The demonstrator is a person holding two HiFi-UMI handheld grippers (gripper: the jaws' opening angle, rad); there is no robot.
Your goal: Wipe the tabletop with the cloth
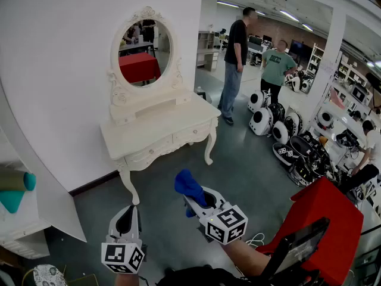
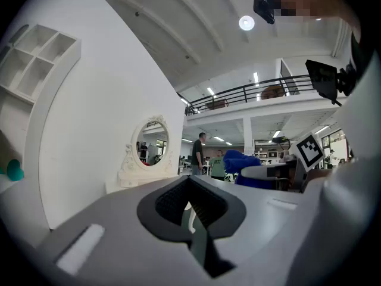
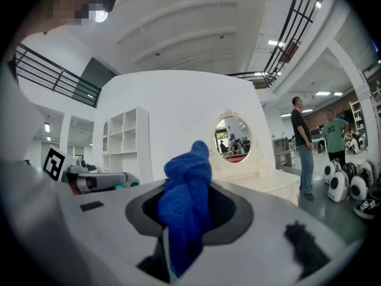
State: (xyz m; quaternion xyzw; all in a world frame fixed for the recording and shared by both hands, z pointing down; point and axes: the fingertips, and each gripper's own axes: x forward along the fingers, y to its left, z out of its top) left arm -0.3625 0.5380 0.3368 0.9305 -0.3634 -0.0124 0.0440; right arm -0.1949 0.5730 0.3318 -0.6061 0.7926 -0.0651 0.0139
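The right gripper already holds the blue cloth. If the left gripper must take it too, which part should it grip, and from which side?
Probably the bunched free end of the blue cloth, which sticks out past the tips of the right gripper. The left gripper is beside it on the left, so it should come from that side, closing across the bunch.
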